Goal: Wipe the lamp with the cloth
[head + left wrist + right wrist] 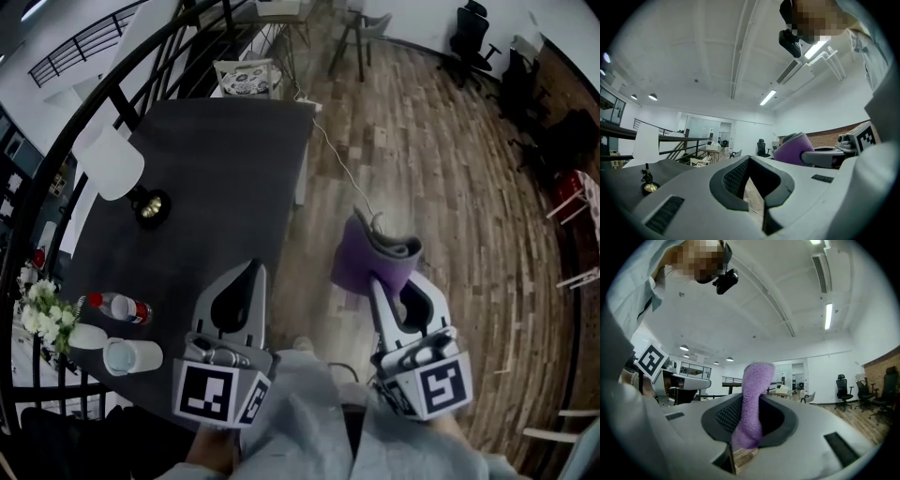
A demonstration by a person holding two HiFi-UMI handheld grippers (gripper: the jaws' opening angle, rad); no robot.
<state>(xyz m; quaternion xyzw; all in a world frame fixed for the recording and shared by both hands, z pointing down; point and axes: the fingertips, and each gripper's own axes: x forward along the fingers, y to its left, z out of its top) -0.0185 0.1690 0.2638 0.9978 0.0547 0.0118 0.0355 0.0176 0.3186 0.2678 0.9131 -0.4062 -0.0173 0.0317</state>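
A purple cloth [367, 261] is held by the right tongs [377, 281] at lower centre of the head view, over the wooden floor [441, 159] and to the right of the dark bench [230, 178]. In the right gripper view the tongs [749, 401] are seen closed on the cloth [752, 394], which is pinched between the dark pads and stands up above them as a thick fold. The left tongs [254, 268] are held at the bench's right edge in the lower middle of the head view, near the right tongs but not touching them. In the left gripper view the left tongs [749, 158] are seen with tips brought together and nothing gripped; only floor is seen through the narrow gap behind the tips. The cloth [794, 147] is also seen at centre right of that view. The lamp [109, 162] is found at the upper left of the head view, with its white shade tilted above a small round base on the bench, well apart from both tongs. A bottle [117, 307], a white cup [131, 356] and white flowers [42, 314] are seen at the lower left of the bench.
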